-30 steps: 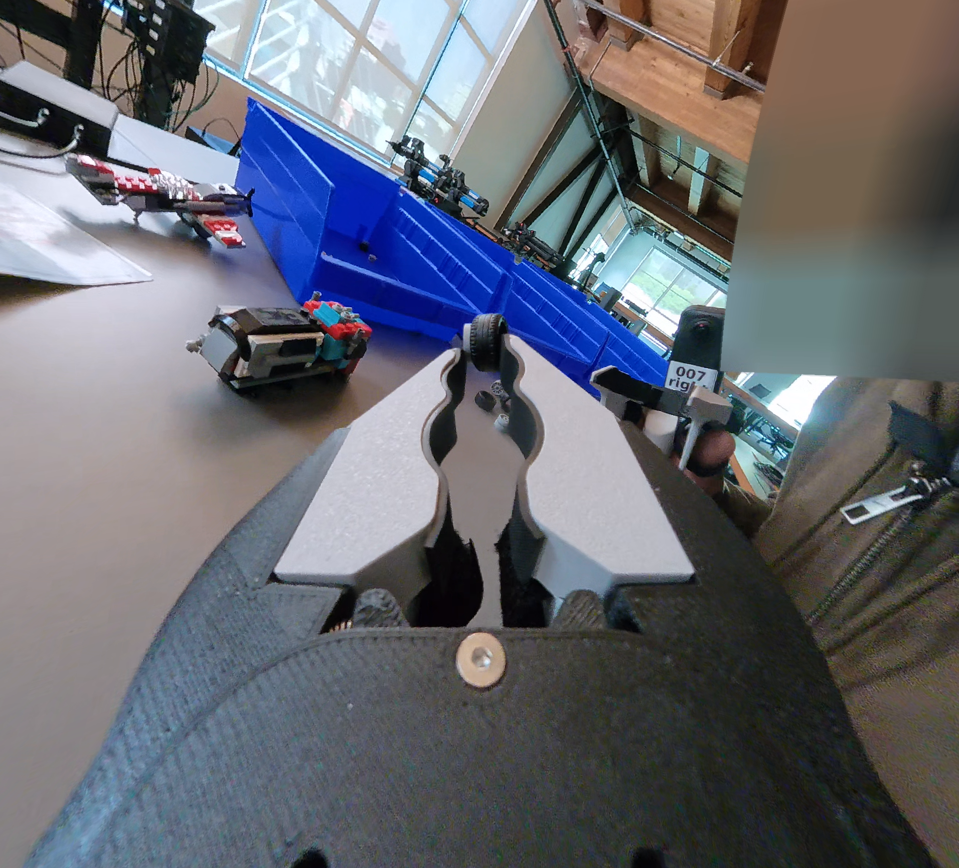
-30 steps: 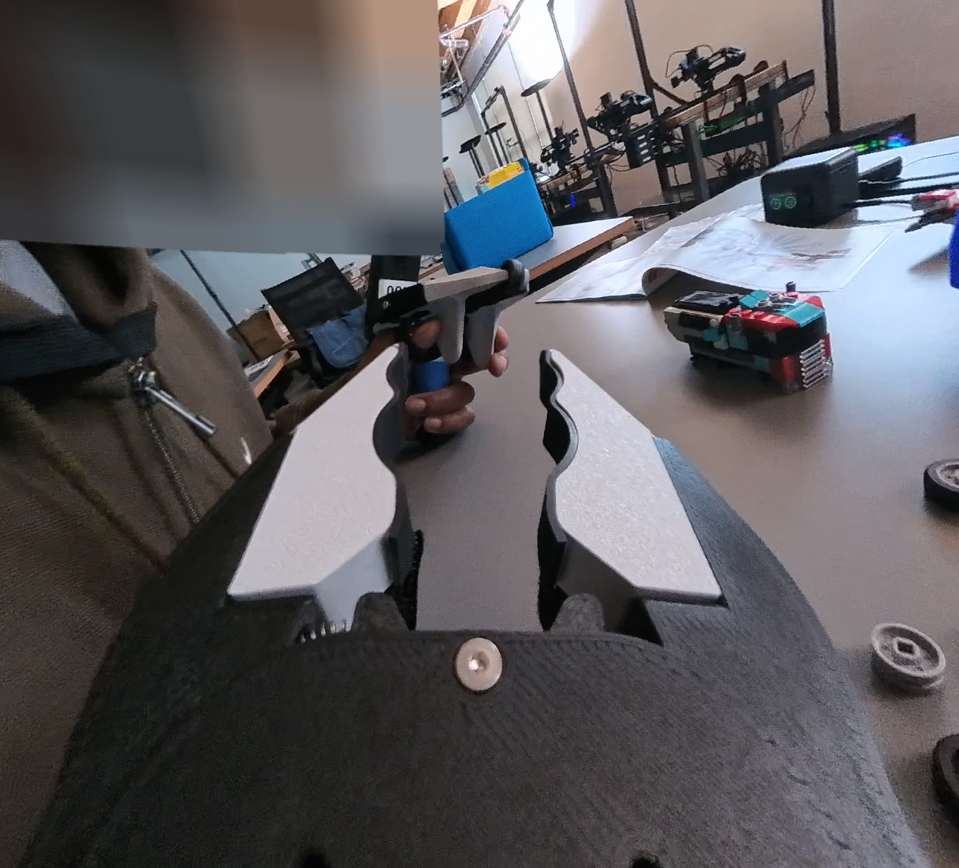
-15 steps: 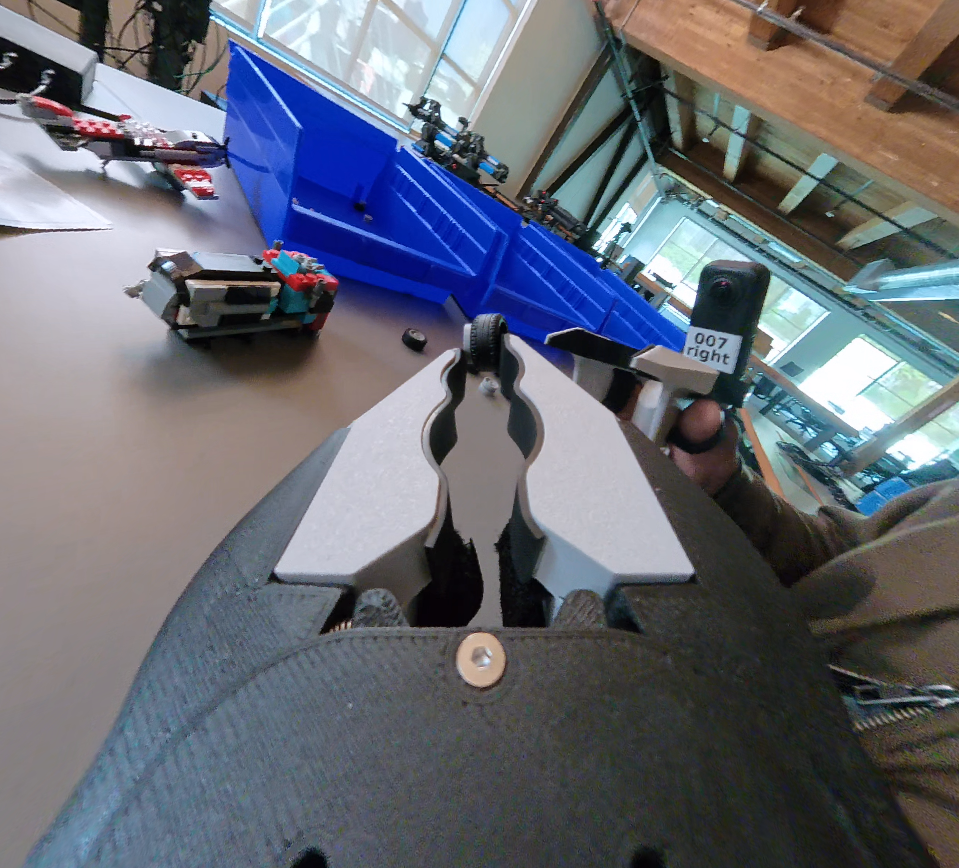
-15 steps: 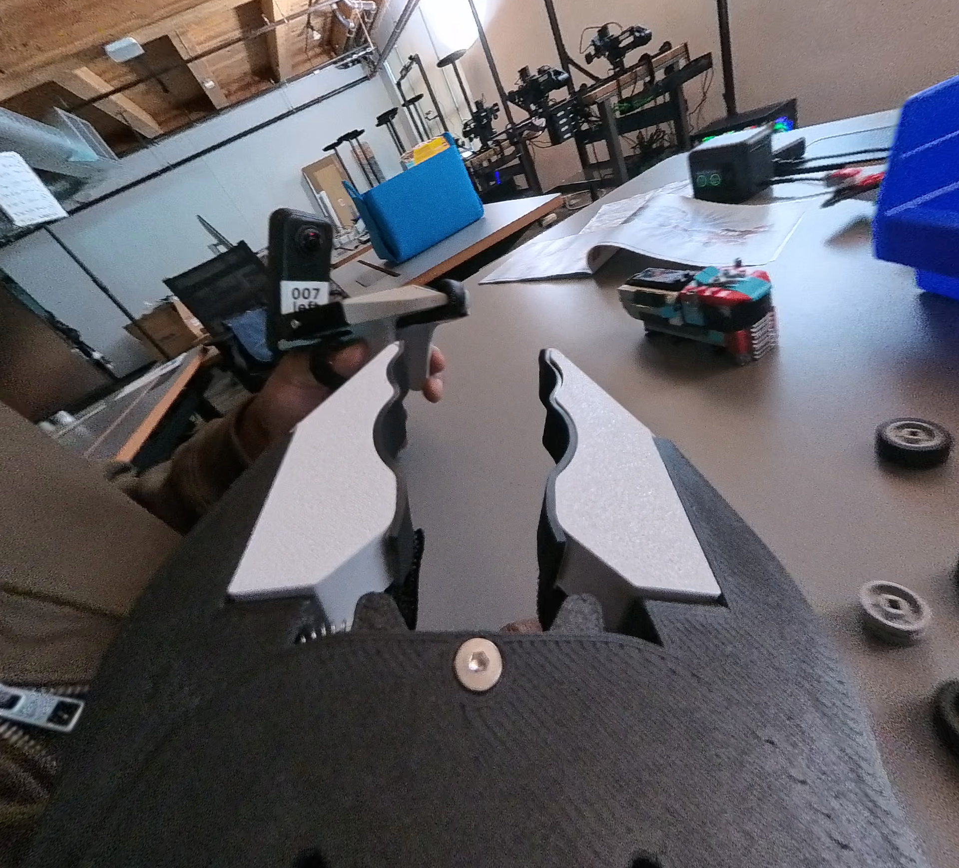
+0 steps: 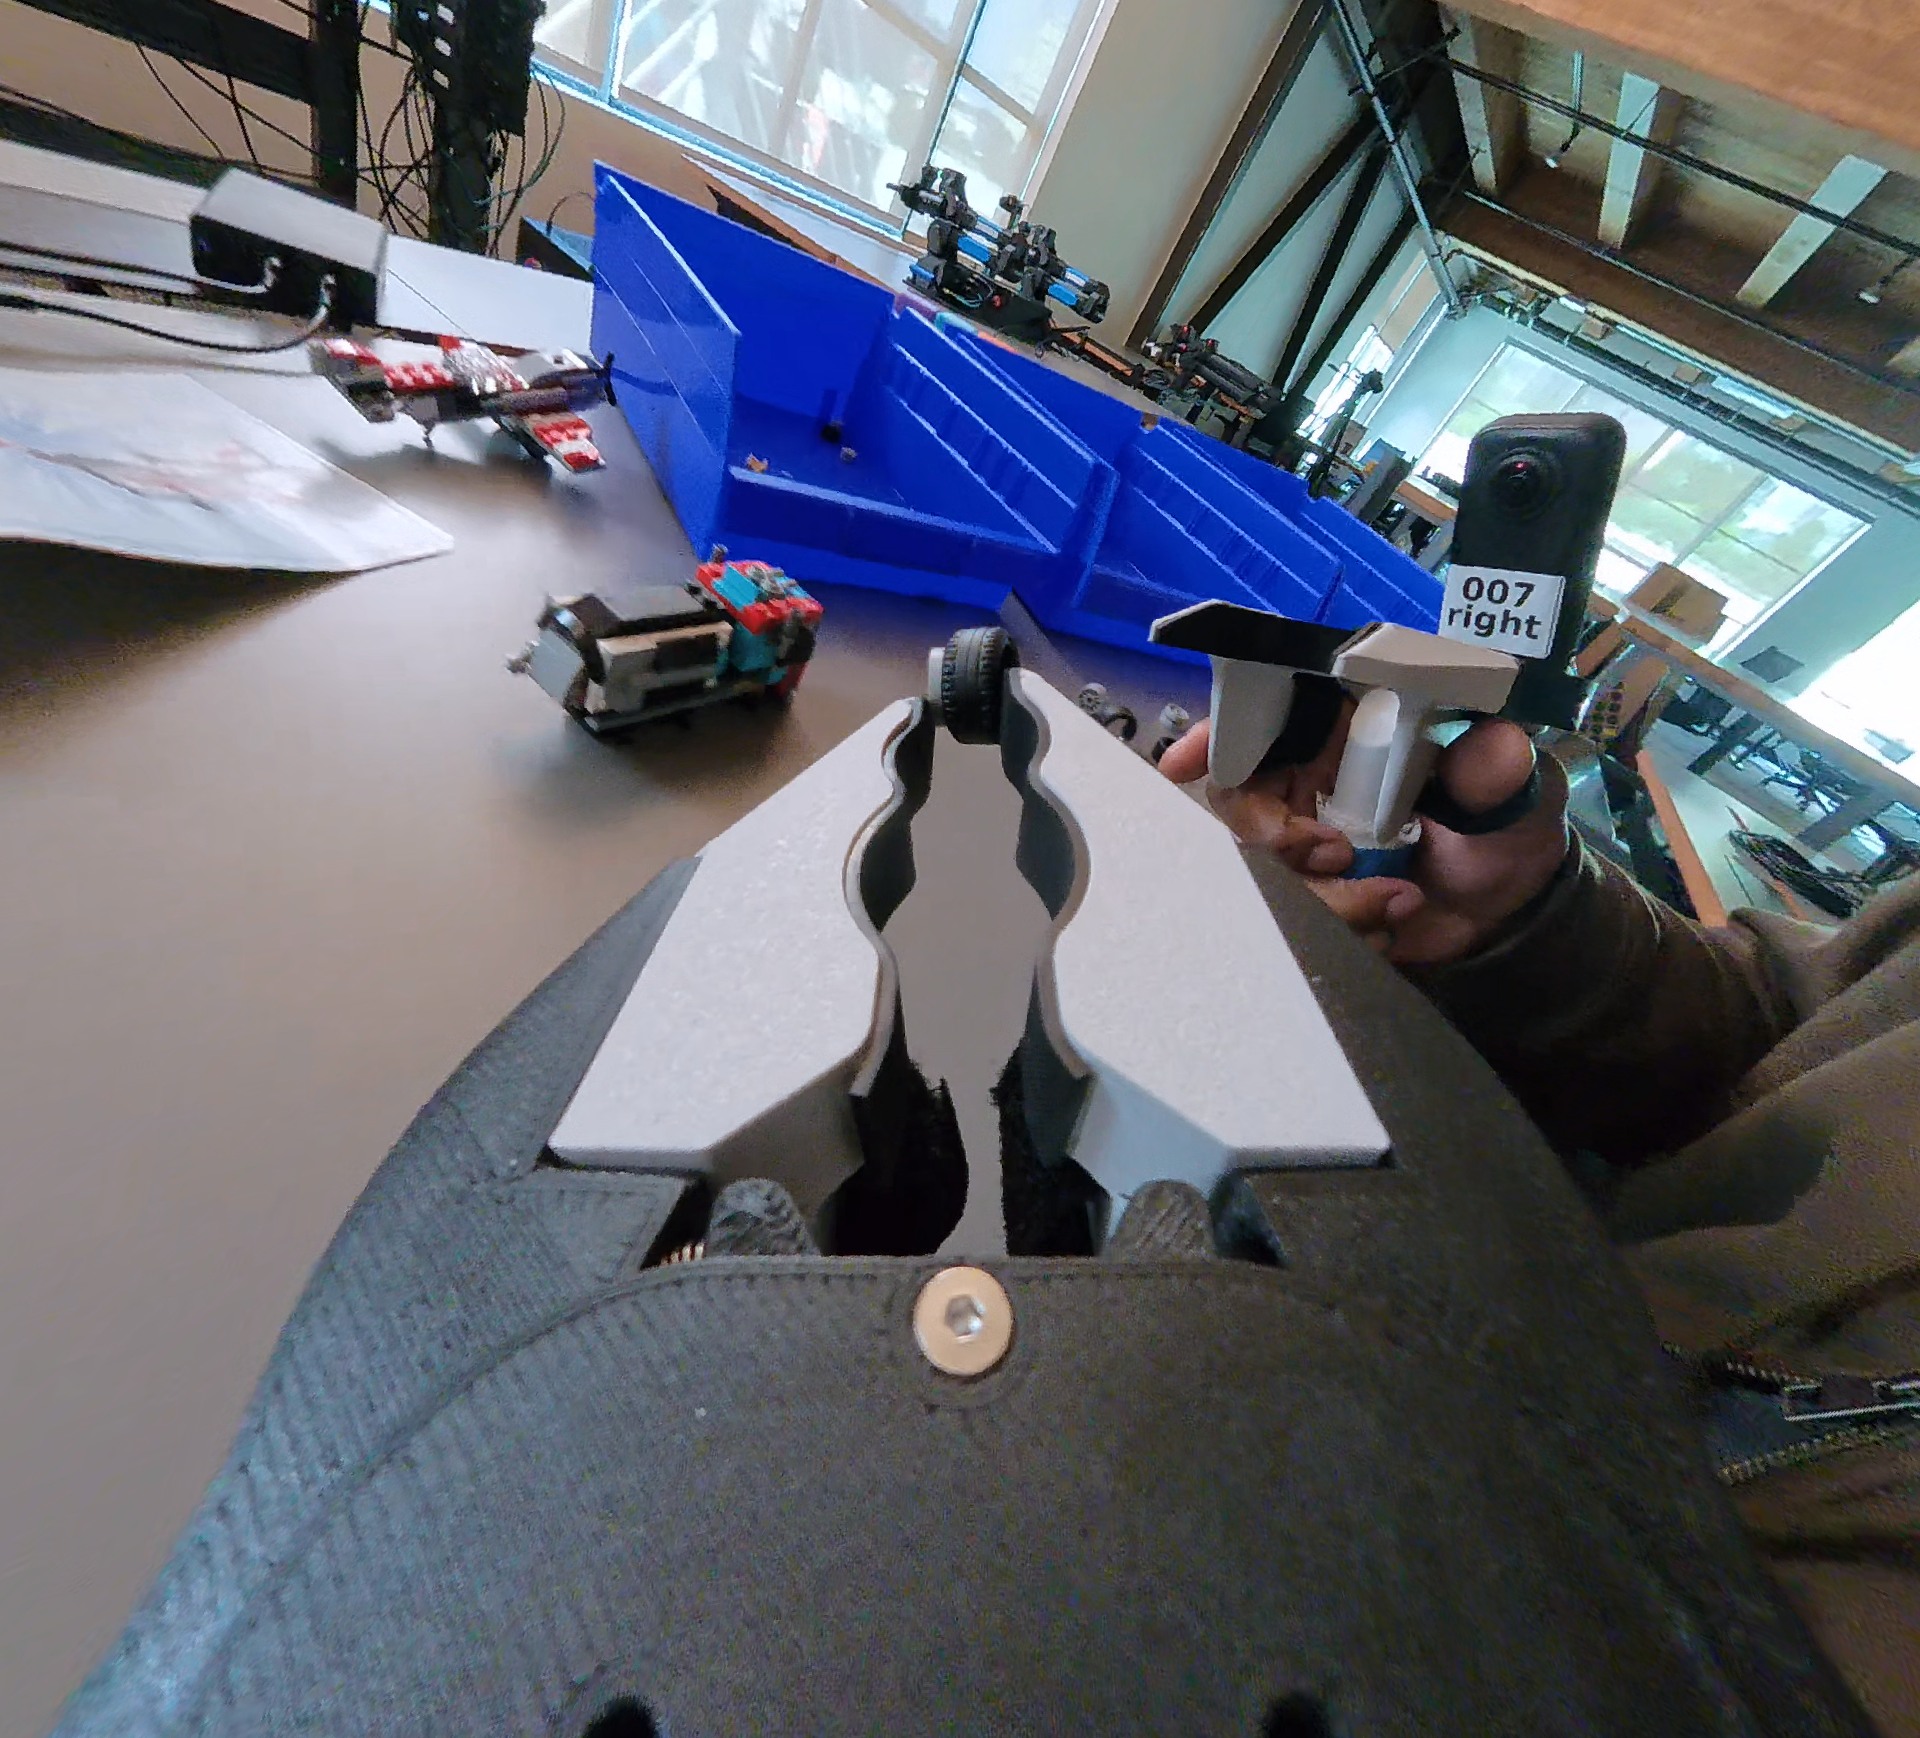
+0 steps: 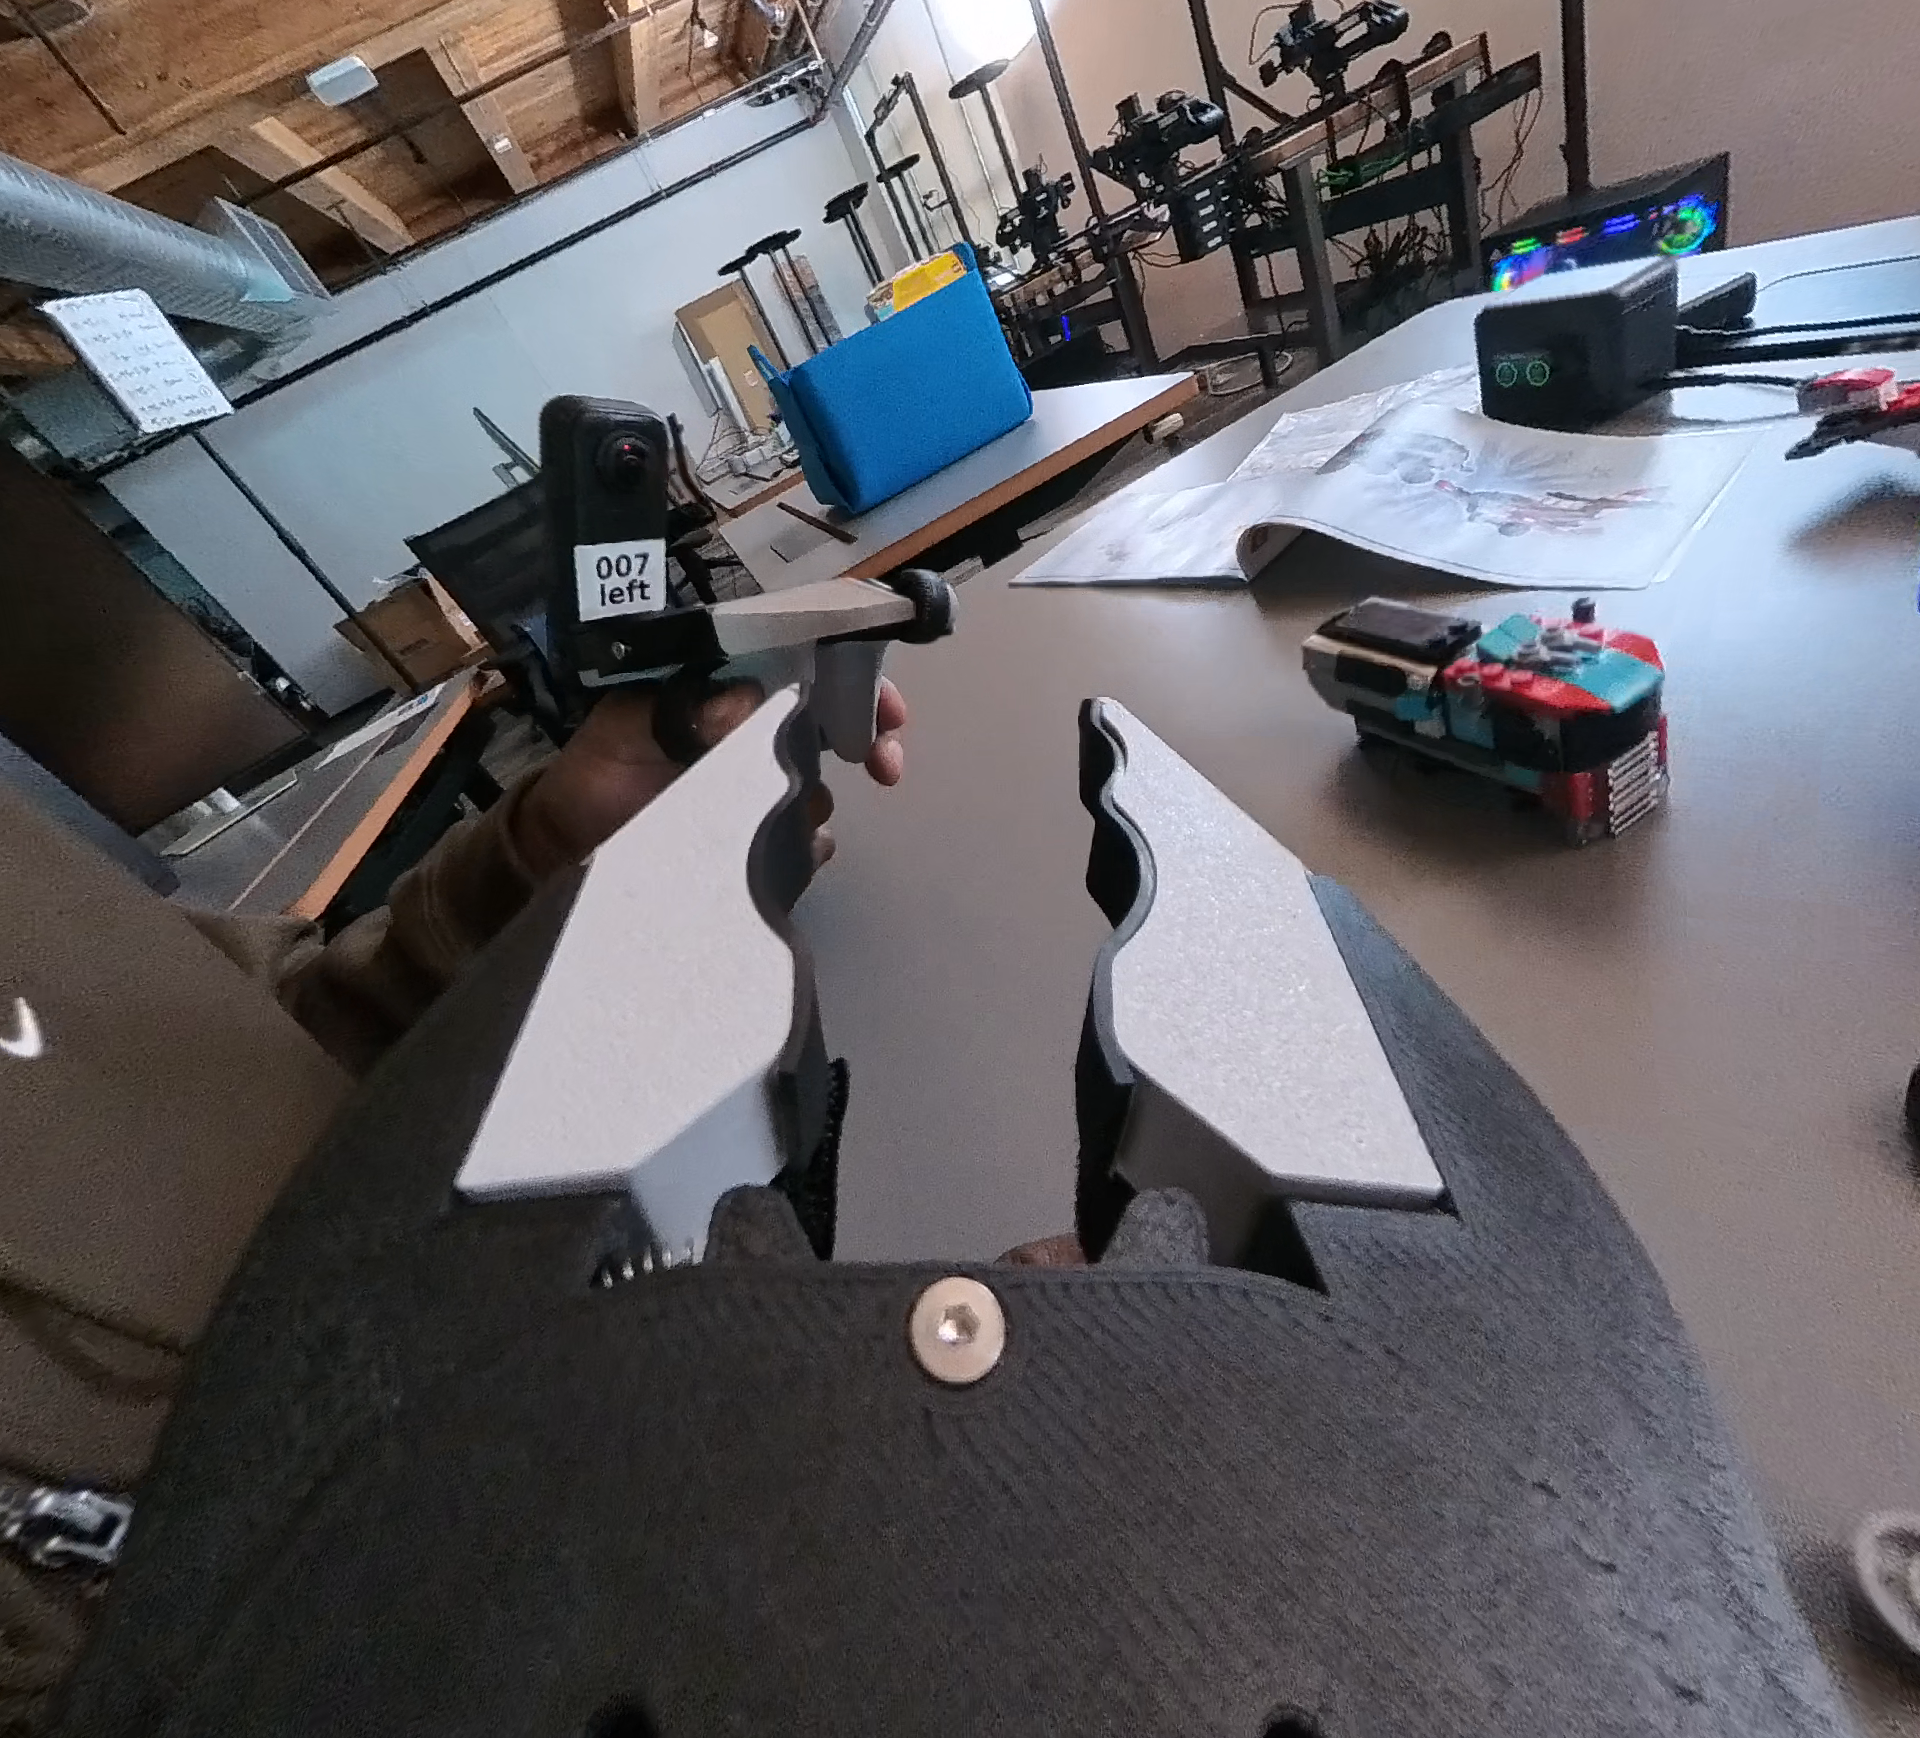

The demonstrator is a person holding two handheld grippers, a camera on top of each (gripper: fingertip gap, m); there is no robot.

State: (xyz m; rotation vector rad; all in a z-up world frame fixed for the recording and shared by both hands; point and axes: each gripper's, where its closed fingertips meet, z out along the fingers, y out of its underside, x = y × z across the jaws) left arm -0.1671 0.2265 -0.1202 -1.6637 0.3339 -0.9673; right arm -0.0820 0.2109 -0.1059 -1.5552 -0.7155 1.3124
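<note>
My left gripper (image 5: 971, 701) is shut on a small black toy wheel with a grey hub (image 5: 975, 682), pinched at the fingertips and held above the dark table (image 5: 260, 857). It shows from the side in the right wrist view (image 6: 920, 605), with the wheel (image 6: 928, 606) at its tip. My right gripper (image 6: 940, 727) is open with nothing between its fingers; in the left wrist view it (image 5: 1226, 639) is held up to the right. A brick-built toy truck in black, grey, teal and red (image 5: 670, 646) lies on the table ahead, also in the right wrist view (image 6: 1496, 712).
Blue plastic bins (image 5: 935, 462) stand behind the truck. Several loose wheels and small parts (image 5: 1117, 709) lie near them. A red and white brick aircraft (image 5: 478, 384), an open booklet (image 6: 1455, 493) and a black box with cables (image 6: 1574, 353) lie farther off. A person's sleeve (image 5: 1662, 1013) is at right. One gripper's finger ends stand about 9 centimetres off the other's.
Both grippers swung so the views turned; the left keeps the wheel pinched throughout. The right gripper stays open and has risen beside the left one.
</note>
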